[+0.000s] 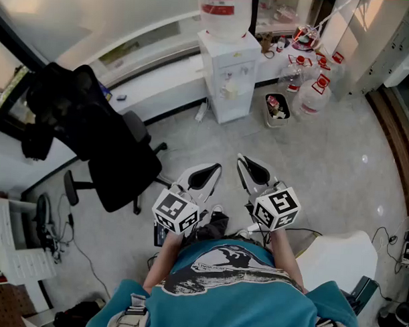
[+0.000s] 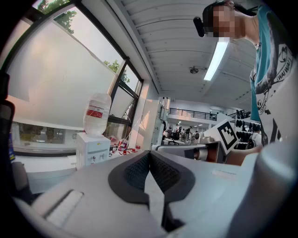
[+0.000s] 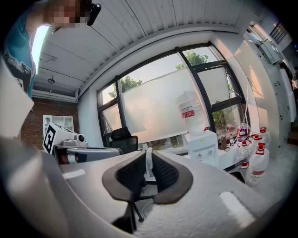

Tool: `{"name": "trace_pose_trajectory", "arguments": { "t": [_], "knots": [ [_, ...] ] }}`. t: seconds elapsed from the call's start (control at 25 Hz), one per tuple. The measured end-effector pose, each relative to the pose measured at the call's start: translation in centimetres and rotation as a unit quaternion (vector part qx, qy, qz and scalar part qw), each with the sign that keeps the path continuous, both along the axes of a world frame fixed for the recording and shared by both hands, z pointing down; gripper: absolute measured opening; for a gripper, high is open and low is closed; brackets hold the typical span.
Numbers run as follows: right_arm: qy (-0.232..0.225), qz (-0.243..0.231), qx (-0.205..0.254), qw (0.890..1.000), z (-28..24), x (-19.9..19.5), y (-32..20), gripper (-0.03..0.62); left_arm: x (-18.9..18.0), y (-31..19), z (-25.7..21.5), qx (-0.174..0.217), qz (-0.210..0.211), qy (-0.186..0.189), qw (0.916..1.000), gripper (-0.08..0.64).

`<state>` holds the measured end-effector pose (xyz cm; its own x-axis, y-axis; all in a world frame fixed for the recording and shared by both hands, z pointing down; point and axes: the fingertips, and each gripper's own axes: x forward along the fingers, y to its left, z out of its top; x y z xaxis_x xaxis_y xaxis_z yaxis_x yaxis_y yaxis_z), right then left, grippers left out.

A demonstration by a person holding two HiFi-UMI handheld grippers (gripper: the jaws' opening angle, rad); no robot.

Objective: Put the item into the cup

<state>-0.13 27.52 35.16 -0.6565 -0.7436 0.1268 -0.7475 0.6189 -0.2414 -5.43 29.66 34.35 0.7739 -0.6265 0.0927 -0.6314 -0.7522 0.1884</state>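
Neither a cup nor an item shows in any view. A person holds both grippers at waist height over the grey floor, pointing forward. The left gripper [image 1: 216,168] has its jaws closed, and in the left gripper view [image 2: 149,155] its black pads [image 2: 135,172] meet at the tip with nothing in them. The right gripper [image 1: 241,158] is level with it, a short way to the right. In the right gripper view [image 3: 148,161] a narrow gap stands between its pads [image 3: 163,174]. Only the room behind shows through that gap.
A white water dispenser [image 1: 228,73] stands ahead by the window desk [image 1: 160,91]. Several water bottles [image 1: 311,83] and a small bin [image 1: 277,110] are to its right. A black office chair [image 1: 121,163] with a jacket is at the left. White furniture [image 1: 342,261] is near the right.
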Motion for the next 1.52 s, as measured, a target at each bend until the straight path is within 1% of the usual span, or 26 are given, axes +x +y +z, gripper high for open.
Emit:
{"name": "trace_pose_trajectory", "arguments": {
  "t": [0.28,0.48,0.8,1.04,1.28,1.52],
  "knots": [
    [-0.008,-0.004,-0.003,1.0,0.2,-1.0,-2.4,0.035,-0.6,-2.7,0.2,-0.003,0.004,-0.001,1.0,-0.002],
    [-0.001,-0.008,-0.008,1.0,0.5,-1.9,-3.8,0.035,-1.1,-4.3,0.3,-0.005,0.007,0.003,1.0,-0.002],
    [-0.007,0.02,-0.019,1.0,0.8,-2.6,-5.8,0.035,-2.8,-6.3,0.7,-0.015,0.02,0.01,0.9996,-0.002],
    [-0.01,0.034,-0.037,0.999,1.5,-2.7,-5.5,0.035,-3.5,-7.2,2.0,-0.034,0.028,0.003,0.999,-0.002],
    [-0.011,0.035,-0.048,0.998,1.9,-1.5,-6.6,0.035,-2.5,-8.7,2.7,-0.046,0.029,-0.002,0.9985,-0.002],
    [-0.019,0.023,-0.055,0.998,2.8,-0.1,-10.6,0.035,-1.1,-12.1,3.2,-0.047,0.018,-0.005,0.9987,-0.002]
  ]
}}
